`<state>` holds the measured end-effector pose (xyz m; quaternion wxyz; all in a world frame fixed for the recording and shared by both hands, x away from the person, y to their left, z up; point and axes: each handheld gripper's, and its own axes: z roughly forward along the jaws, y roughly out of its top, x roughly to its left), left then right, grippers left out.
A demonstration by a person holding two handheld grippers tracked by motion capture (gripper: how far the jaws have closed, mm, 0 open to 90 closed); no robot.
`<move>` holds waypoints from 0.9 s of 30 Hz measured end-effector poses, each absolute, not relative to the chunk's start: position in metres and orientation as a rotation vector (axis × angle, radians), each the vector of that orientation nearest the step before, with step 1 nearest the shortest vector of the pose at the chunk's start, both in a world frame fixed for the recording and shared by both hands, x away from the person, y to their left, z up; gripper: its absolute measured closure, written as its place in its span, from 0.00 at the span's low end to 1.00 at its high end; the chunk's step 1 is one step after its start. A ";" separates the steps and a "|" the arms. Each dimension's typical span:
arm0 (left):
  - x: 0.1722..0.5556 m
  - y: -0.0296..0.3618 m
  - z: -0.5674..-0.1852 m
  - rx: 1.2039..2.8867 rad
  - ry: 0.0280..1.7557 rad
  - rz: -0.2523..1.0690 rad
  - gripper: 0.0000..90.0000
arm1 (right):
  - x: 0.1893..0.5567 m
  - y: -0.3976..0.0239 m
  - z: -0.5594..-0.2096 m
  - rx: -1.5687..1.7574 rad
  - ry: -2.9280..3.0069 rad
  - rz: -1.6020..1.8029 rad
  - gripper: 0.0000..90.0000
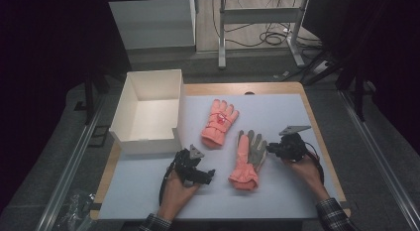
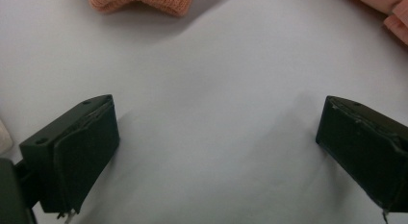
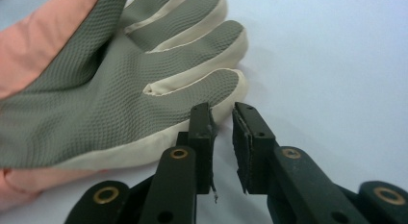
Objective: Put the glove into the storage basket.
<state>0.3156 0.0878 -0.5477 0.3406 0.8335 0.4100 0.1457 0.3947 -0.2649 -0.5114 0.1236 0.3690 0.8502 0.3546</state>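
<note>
Two pink gloves lie on the pale mat (image 1: 277,109). One glove (image 1: 219,123) rests back up near the middle. The other glove (image 1: 247,159) (image 3: 110,89) lies palm up and shows its grey textured palm. My right gripper (image 1: 270,148) (image 3: 222,111) sits low at that glove's fingers, just beside the outer finger's cream edge. Its jaws stand a narrow gap apart with nothing between them. My left gripper (image 1: 210,175) (image 2: 217,103) is wide open over bare mat, with the palm-up glove's knitted cuff (image 2: 144,3) just beyond its tips.
An open white cardboard box (image 1: 148,112) stands at the mat's back left, close to the left hand. The wooden table edge (image 1: 324,142) runs along the right. Desk legs and cables stand on the floor behind the table.
</note>
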 end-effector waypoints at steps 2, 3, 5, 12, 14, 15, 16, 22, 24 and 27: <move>0.316 0.088 -0.548 2.169 1.067 0.379 0.02 | 0.398 -0.261 -0.512 1.074 2.482 1.035 0.84; 0.316 0.088 -0.548 2.169 1.067 0.379 0.02 | 0.400 -0.259 -0.512 1.078 2.481 1.033 0.84; 0.316 0.088 -0.548 2.169 1.067 0.379 0.02 | 0.403 -0.256 -0.513 1.074 2.480 1.033 0.83; 0.316 0.088 -0.548 2.168 1.069 0.379 0.02 | 0.406 -0.258 -0.504 1.076 2.447 1.042 0.72; 0.316 0.088 -0.548 2.168 1.068 0.378 0.02 | 0.407 -0.257 -0.499 1.075 2.437 1.055 0.68; 0.316 0.088 -0.548 2.168 1.068 0.378 0.02 | 0.408 -0.256 -0.496 1.070 2.434 1.059 0.67; 0.316 0.088 -0.548 2.168 1.068 0.378 0.02 | 0.409 -0.253 -0.493 1.066 2.427 1.062 0.65; 0.316 0.088 -0.548 2.168 1.068 0.378 0.02 | 0.421 -0.234 -0.477 1.043 2.430 1.108 0.50; 0.316 0.088 -0.548 2.168 1.068 0.379 0.02 | 0.428 -0.226 -0.472 1.038 2.431 1.129 0.47; 0.315 0.088 -0.548 2.168 1.068 0.379 0.02 | 0.438 -0.213 -0.467 1.034 2.449 1.158 0.44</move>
